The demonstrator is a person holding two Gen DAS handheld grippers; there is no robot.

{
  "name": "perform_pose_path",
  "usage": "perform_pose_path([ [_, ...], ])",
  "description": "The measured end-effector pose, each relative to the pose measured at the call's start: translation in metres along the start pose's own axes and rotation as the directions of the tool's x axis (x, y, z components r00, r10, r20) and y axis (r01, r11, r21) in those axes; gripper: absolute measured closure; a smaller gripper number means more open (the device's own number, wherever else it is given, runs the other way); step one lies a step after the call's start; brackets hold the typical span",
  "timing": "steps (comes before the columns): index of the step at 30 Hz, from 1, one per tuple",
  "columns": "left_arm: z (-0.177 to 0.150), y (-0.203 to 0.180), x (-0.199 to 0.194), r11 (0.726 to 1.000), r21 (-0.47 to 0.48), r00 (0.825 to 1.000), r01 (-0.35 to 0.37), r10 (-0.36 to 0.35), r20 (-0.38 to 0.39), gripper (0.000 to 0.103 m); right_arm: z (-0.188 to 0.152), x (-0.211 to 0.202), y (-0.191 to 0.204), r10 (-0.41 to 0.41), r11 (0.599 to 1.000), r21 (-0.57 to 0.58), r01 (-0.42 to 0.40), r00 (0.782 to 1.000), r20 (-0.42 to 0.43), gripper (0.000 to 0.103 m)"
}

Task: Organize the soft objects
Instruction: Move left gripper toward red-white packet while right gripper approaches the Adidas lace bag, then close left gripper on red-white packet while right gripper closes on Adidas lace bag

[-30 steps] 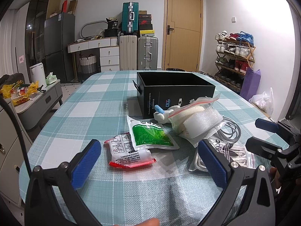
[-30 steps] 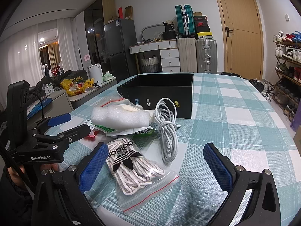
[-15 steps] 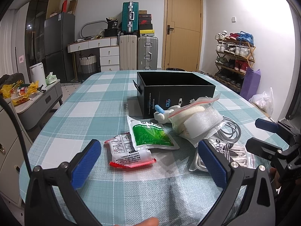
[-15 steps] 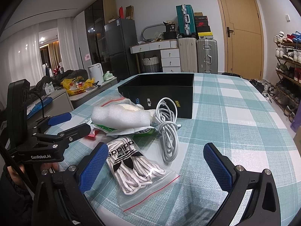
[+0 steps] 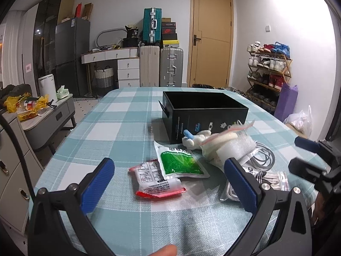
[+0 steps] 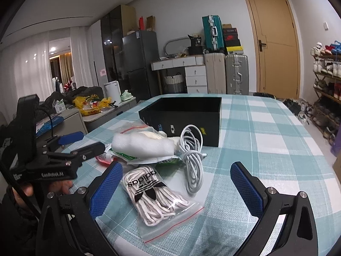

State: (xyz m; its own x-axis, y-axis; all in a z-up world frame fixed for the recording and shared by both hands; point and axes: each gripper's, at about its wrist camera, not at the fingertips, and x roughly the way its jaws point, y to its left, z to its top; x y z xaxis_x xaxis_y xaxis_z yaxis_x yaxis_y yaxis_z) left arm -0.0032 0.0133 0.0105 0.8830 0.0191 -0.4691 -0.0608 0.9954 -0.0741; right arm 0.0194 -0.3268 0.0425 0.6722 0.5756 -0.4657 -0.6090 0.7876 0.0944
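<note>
An open black box stands mid-table. In front of it lie a red-and-white packet, a green packet, a small white plush toy, a zip bag with white foam, a coiled white cable and a clear bag of white laces. My left gripper is open above the red packet, holding nothing. My right gripper is open over the lace bag, holding nothing. Each gripper shows in the other's view: the right gripper, the left gripper.
The table wears a teal and white checked cloth. A grey low cabinet stands left of the table, a shoe rack at the right wall. Suitcases and a door are behind. A fingertip shows at the bottom edge.
The left wrist view has tilted slightly, so the table objects sit a little differently in frame. The objects themselves have not moved and both grippers stay open.
</note>
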Motion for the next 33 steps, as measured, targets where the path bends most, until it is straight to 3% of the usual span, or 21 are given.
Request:
perform_pose_path([
  [7, 0.003, 0.003, 0.003, 0.999, 0.045, 1.0, -0.017, 0.017, -0.002, 0.0, 0.0, 0.007, 0.012, 0.047, 0.998, -0.041, -0.049, 0.998, -0.05, 0.0],
  [12, -0.001, 0.005, 0.015, 0.998, 0.063, 0.995, -0.025, 0.031, -0.097, 0.0, -0.005, 0.015, 0.013, 0.06, 0.997, -0.039, -0.065, 0.993, -0.104, 0.0],
  [19, -0.005, 0.011, 0.018, 0.999, 0.032, 0.991, -0.004, 0.008, -0.132, 0.0, -0.01, 0.025, 0.026, 0.086, 0.99, -0.093, -0.102, 0.982, -0.17, 0.0],
  [24, -0.006, 0.017, 0.022, 1.0, -0.006, 0.99, -0.022, 0.021, -0.138, 0.0, -0.011, 0.031, 0.031, 0.116, 0.985, -0.1, -0.138, 0.973, -0.198, 0.001],
  [29, -0.008, 0.018, 0.024, 0.997, 0.002, 0.99, -0.072, 0.072, -0.124, 0.0, -0.009, 0.04, 0.029, 0.145, 0.983, -0.076, -0.166, 0.963, -0.228, 0.01],
  [33, -0.007, 0.019, 0.024, 0.998, 0.002, 0.99, -0.057, 0.057, -0.128, 0.0, -0.01, 0.045, 0.03, 0.157, 0.98, -0.077, -0.182, 0.953, -0.258, 0.01],
])
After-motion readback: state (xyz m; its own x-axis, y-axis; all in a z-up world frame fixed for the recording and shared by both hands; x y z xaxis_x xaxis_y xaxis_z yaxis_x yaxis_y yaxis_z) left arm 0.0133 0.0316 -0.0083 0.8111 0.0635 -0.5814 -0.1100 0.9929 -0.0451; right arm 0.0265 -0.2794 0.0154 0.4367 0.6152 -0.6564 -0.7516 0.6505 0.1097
